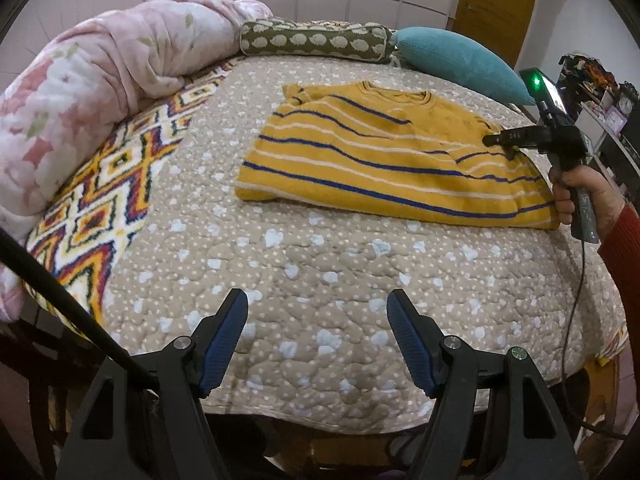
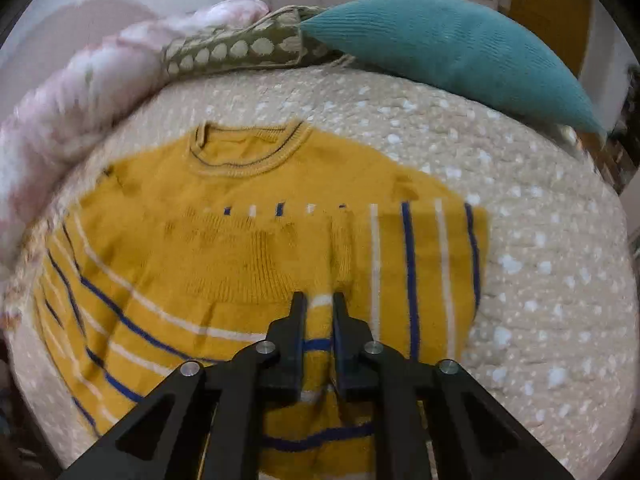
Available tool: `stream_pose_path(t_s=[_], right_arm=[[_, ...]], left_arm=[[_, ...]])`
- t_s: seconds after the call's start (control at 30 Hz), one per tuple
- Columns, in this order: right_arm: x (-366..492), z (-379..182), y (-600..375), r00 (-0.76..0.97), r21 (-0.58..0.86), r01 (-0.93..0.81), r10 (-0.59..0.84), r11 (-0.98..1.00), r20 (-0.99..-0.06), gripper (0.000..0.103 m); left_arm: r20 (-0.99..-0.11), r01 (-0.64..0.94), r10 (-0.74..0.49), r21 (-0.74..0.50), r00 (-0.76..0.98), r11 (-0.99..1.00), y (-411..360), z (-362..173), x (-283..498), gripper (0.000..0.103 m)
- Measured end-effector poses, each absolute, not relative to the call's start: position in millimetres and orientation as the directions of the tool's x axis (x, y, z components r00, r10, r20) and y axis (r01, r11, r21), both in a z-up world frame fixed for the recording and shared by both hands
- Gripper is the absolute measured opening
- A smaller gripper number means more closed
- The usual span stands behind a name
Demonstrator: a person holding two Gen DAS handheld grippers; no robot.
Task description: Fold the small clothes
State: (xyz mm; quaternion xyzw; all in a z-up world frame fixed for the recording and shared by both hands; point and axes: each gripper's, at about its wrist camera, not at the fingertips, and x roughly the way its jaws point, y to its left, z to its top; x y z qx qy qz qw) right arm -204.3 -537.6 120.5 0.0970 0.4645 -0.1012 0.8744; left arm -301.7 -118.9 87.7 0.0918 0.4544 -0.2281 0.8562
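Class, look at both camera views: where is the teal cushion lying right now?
The teal cushion lies at the far right end of the bed, beyond the yellow striped sweater and touching the right end of the olive patterned bolster.

My two fisheye views are evenly lit indoors with soft shadows, edges bowed and black-cornered; my right view smears the floral blanket point(image 2: 76, 92) at far left, my left stays sharp.

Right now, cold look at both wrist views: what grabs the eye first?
The yellow striped sweater lies mid-bed on the beige dotted quilt, one sleeve already folded across its front. The right gripper, jaws nearly shut, sits on the sweater's right side; the left gripper hangs open over bare quilt. A teal pillow lies at the head.
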Motion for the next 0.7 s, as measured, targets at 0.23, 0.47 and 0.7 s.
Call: stream_pose_path(t_s=[0.23, 0.47, 0.7], right_arm=[[-187, 116, -543, 0.464, -0.126, 0.378, -0.306, 0.917, -0.831, 0.024], [-254, 168, -557, 0.607, 0.057, 0.424, -0.236, 0.904, -0.759, 0.062], [-330, 139, -541, 0.598, 0.226, 0.410, -0.074, 0.884, -0.798, 0.067]], left_arm=[[-0.829, 0.478, -0.319, -0.072, 0.459, 0.875, -117, 82, -300, 0.071], [-0.813, 0.490, -0.349, -0.091, 0.466, 0.867, -113, 87, -305, 0.071], [-0.816, 0.510, -0.364, -0.100, 0.449, 0.854, -116, 82, -316, 0.071]])
